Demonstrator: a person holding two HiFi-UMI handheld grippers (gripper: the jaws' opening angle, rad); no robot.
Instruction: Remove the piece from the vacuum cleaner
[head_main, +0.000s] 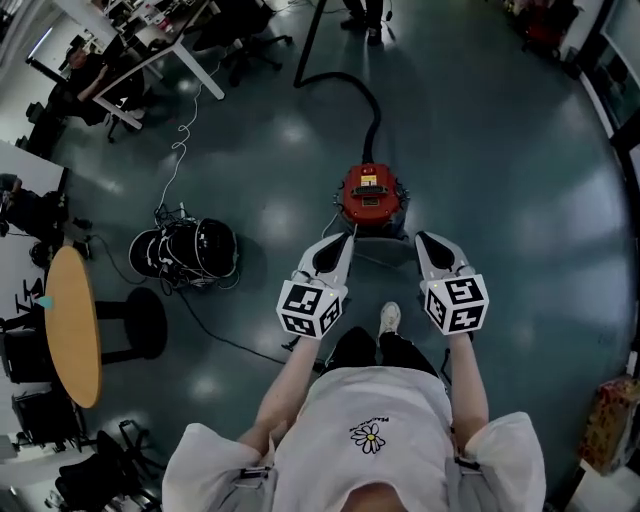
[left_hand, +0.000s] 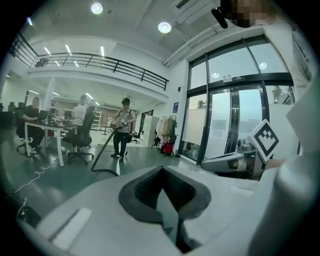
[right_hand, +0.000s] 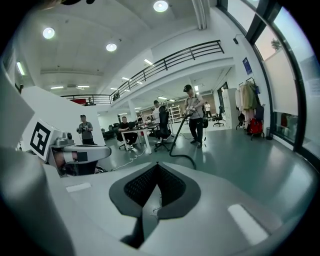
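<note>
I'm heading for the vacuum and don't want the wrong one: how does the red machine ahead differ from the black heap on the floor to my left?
Colour: the vacuum cleaner is red, the black heap dark throughout.
Attachments: a thick black hose runs off the vacuum cleaner; thin cables trail from the black heap.
Place: the vacuum cleaner lies straight ahead, the black heap off left near the round wooden table.
Both sit on the floor.

Head cam looks steeply down from above, vac (head_main: 371, 195) close ahead; both gripper views face fwd near level, sharing hose (left_hand: 101, 155) + person (left_hand: 122, 127) holding it
</note>
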